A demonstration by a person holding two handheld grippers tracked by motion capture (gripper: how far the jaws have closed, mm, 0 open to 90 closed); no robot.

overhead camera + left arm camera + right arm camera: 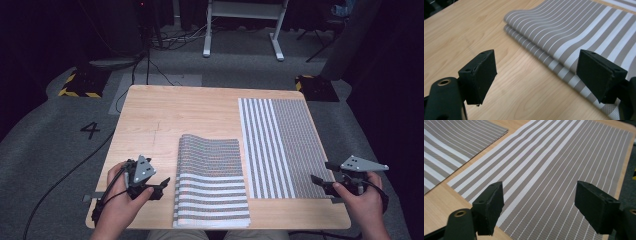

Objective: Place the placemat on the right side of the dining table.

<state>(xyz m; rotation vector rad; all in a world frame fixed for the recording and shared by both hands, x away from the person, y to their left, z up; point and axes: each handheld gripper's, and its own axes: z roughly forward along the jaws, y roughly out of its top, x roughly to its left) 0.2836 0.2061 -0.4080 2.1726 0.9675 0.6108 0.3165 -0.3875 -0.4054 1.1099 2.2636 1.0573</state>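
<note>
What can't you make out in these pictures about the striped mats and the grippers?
- Folded mat, high view: how many layers are stacked; the left gripper view shows at least two edges, the rest is cut off by the frame.
- Flat mat, right gripper view: its near edge is hidden behind the fingers.
- Floor behind the table, high view: too dark.

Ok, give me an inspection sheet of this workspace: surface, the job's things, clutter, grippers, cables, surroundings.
Surface: wooden table, bare at left.
Job's things: folded striped mat near front centre; flat striped mat at right, lying single.
Clutter: nothing seen.
Grippers: left gripper open, beside the folded mat; right gripper open, at the flat mat's near right corner.
Cables: black cable on the floor at left.
Surroundings: grey carpet, white desk legs behind.
</note>
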